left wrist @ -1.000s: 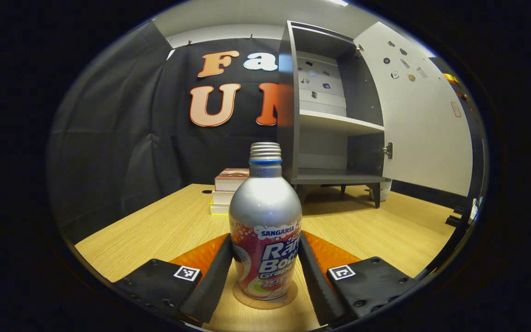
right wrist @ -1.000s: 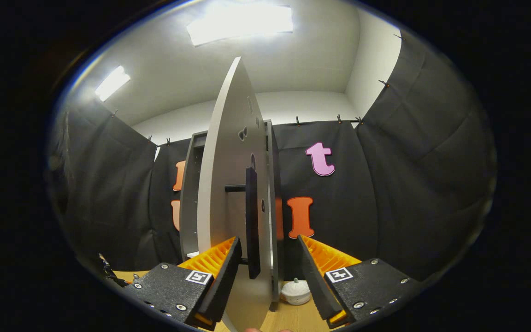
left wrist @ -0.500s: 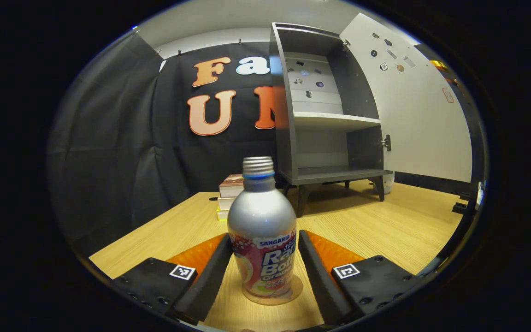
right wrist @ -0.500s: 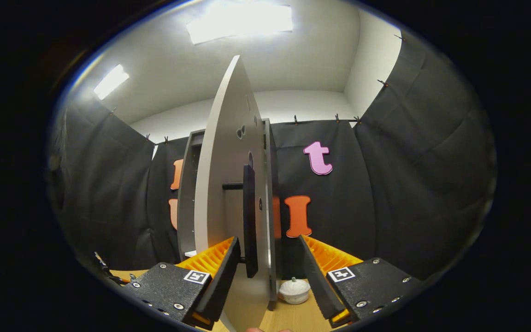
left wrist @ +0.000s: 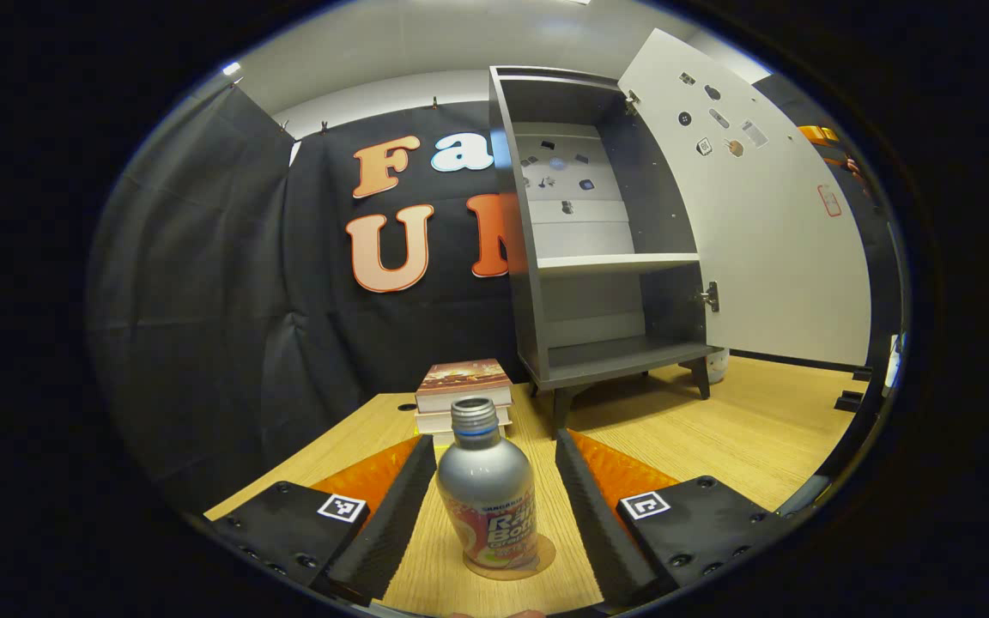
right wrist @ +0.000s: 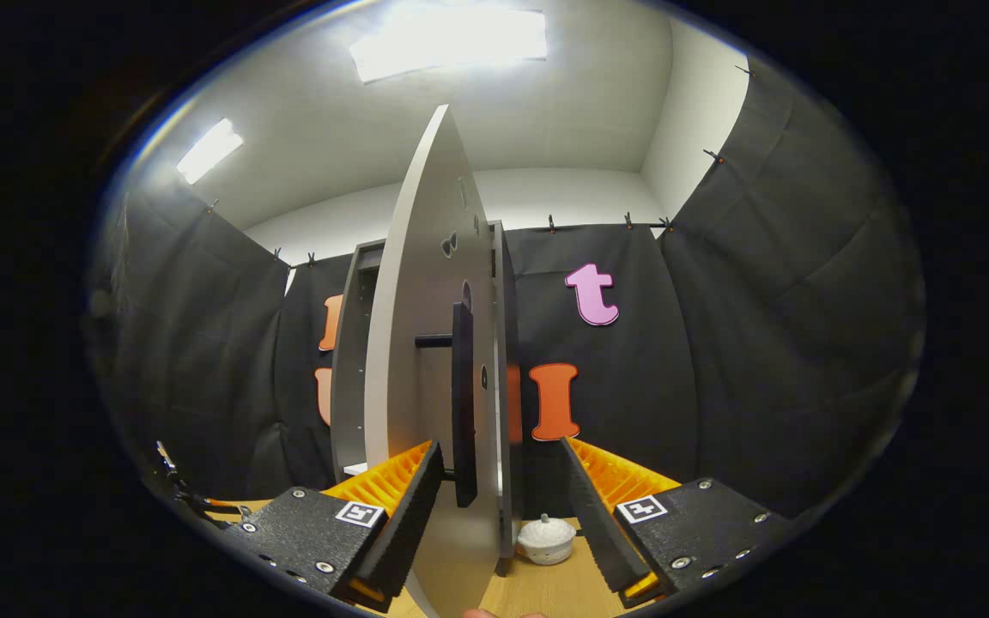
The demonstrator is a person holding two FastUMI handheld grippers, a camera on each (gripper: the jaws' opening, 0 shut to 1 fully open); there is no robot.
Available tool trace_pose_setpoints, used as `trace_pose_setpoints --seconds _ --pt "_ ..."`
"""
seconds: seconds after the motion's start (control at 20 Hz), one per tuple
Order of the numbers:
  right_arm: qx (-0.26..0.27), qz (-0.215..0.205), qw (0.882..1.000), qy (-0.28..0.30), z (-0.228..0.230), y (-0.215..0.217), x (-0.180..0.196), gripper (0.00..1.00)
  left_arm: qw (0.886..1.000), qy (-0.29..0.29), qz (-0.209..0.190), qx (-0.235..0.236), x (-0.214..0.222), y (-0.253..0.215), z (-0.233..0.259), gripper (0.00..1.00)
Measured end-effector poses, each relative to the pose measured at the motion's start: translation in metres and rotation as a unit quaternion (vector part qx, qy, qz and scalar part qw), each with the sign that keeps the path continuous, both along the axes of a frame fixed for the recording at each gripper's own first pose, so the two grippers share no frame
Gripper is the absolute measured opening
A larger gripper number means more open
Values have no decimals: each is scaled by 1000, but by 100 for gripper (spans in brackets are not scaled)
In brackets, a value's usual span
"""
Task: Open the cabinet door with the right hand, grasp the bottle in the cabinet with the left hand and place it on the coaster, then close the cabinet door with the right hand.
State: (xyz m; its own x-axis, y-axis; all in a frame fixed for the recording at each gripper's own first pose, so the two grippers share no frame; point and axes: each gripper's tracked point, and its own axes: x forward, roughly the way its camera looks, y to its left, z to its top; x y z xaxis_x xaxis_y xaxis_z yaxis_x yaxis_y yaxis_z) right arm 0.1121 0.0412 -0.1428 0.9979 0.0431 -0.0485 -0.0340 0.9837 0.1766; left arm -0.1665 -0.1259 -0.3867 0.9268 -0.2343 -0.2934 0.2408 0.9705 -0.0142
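On the wooden table [left wrist: 718, 438], the cabinet [left wrist: 585, 249] stands with its door [left wrist: 769, 232] swung wide, both shelves bare. The bottle [left wrist: 486, 493] stands upright on the coaster [left wrist: 537, 560], smaller in the left gripper view than a second ago; the left gripper [left wrist: 488, 506] has drawn back, fingers spread clear of it. The right gripper [right wrist: 499, 506], open, straddles the door's edge beside the handle [right wrist: 463, 403], barely moved.

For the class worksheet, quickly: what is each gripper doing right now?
Left gripper: open, holding nothing; the drink bottle stands free on its coaster.
Right gripper: open, straddling the cabinet door's handle, not clamped.
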Motion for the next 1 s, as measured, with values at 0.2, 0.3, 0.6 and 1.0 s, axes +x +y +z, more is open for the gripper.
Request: trace_pose_setpoints --seconds 0.2,0.3,0.6,1.0 --pt "4 -5 1000 -5 1 -7 -7 84 1000 -5 9 4 18 -2 24 92" --pt "30 -1 1000 -9 1 -11 -11 84 1000 -7 22 9 27 0 30 92" --pt "77 8 997 12 -1 -43 -10 84 999 0 25 -21 56 -18 57 92" --pt "70 46 994 67 -5 -23 17 84 1000 -4 16 -16 96 -38 91 92"
